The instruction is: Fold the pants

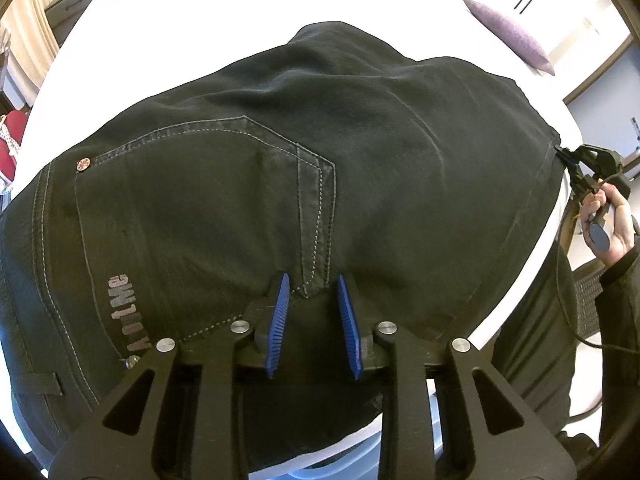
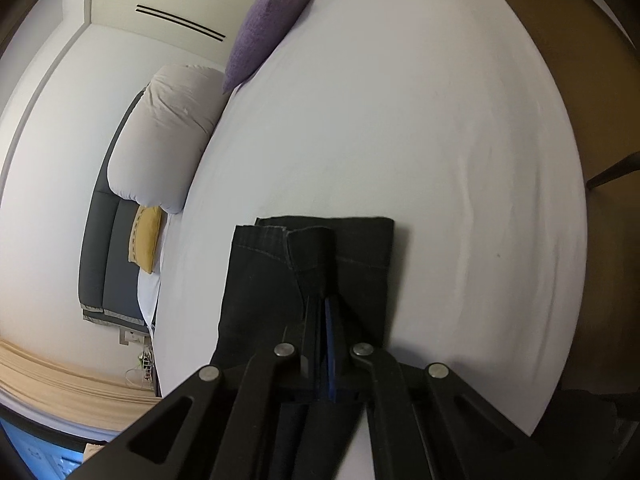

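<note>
Two grippers: left gripper (image 1: 311, 312) gapes over pants (image 1: 280, 160); right gripper (image 2: 320, 336) pinches their hem.

1. The pants (image 1: 280, 152) lie spread on the bed (image 1: 180, 12), seat side up, reaching to its near edge.
2. The left claw (image 1: 312, 304) sits at the near edge over the pants, beside a back pocket (image 1: 192, 208), fingers apart with cloth between them.
3. The right claw (image 2: 320, 304) pinches the leg ends (image 2: 304, 256) at the bed's edge.
4. A cushion (image 2: 268, 20) lies on the bed's far corner.
5. A pillow (image 2: 164, 132) and a smaller cushion (image 2: 146, 236) lean against the headboard (image 2: 100, 256) at the bed's far left edge, seen from the right wrist.
</note>
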`<state>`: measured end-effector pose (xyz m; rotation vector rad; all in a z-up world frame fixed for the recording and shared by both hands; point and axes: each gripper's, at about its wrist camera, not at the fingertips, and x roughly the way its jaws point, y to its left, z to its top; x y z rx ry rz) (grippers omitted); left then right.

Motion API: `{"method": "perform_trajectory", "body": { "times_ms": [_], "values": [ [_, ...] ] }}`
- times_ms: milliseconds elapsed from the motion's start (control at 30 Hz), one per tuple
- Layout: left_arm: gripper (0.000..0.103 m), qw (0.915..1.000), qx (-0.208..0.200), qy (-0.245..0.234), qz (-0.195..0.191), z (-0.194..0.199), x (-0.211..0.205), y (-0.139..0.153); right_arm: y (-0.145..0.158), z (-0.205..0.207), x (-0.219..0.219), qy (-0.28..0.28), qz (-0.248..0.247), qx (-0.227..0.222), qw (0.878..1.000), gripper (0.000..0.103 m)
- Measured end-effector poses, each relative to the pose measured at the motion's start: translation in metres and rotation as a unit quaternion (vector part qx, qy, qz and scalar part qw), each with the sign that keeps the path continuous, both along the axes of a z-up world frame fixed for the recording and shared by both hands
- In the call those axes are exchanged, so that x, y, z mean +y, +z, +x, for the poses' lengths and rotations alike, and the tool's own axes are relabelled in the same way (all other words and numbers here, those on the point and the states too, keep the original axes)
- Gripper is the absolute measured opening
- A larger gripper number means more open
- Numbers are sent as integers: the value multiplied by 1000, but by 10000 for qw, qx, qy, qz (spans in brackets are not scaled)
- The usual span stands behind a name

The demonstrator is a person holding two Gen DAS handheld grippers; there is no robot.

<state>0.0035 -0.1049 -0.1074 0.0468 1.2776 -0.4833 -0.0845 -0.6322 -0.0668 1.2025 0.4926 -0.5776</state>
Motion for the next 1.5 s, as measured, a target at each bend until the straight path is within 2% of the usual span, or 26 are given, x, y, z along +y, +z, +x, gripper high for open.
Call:
{"method": "perform_trajectory", "body": {
  "times_ms": [133, 167, 267, 433, 800, 933, 1067, 1133, 1200, 1267, 1333, 1400, 1500],
  "values": [
    [32, 10000, -5, -33, 1, -3, -1, 2, 3, -3, 1, -47, 46, -121, 9999, 2],
    [41, 10000, 16, -47, -36, -3, -2, 2, 4, -4, 1, -54, 28, -131, 9999, 2],
    [54, 9999, 15, -132, -87, -9, -8, 2, 8, -6, 2, -104, -33, -112, 9999, 2],
    [64, 9998, -32, -184, -65, -16, -15, 3, 3, -23, 0, -240, 104, -54, 9996, 2],
    [64, 9997, 39, -82, -236, -20, -1, 5, 12, -39, 0, -309, 212, 64, 9993, 1],
    [64, 9995, 46, -86, -290, -22, 3, 4, -1, -40, -2, -331, 314, 173, 9988, 2],
    [64, 9995, 51, -83, -301, -23, 13, 5, -9, -34, -3, -285, 194, 246, 9991, 1],
    [64, 9995, 45, -50, -319, -23, 18, 6, -9, -40, -6, -345, 284, -14, 9990, 10],
    [64, 9993, 56, -3, -376, -25, 24, 6, -4, -48, -8, -361, 274, -119, 9989, 37],
    [64, 9991, 44, 14, -424, -27, 29, 7, 12, -58, -6, -333, 43, -50, 9994, 53],
    [64, 9988, 33, 30, -482, -29, 32, 8, 28, -61, 4, 18, -144, -109, 9998, 52],
    [64, 9987, 8, 41, -510, -31, 33, 8, 35, -56, 20, 562, -43, -267, 9981, 52],
    [64, 9986, -4, 32, -522, -32, 34, 5, 38, -37, 71, 1642, 221, -352, 9855, 52]
  ]
}}
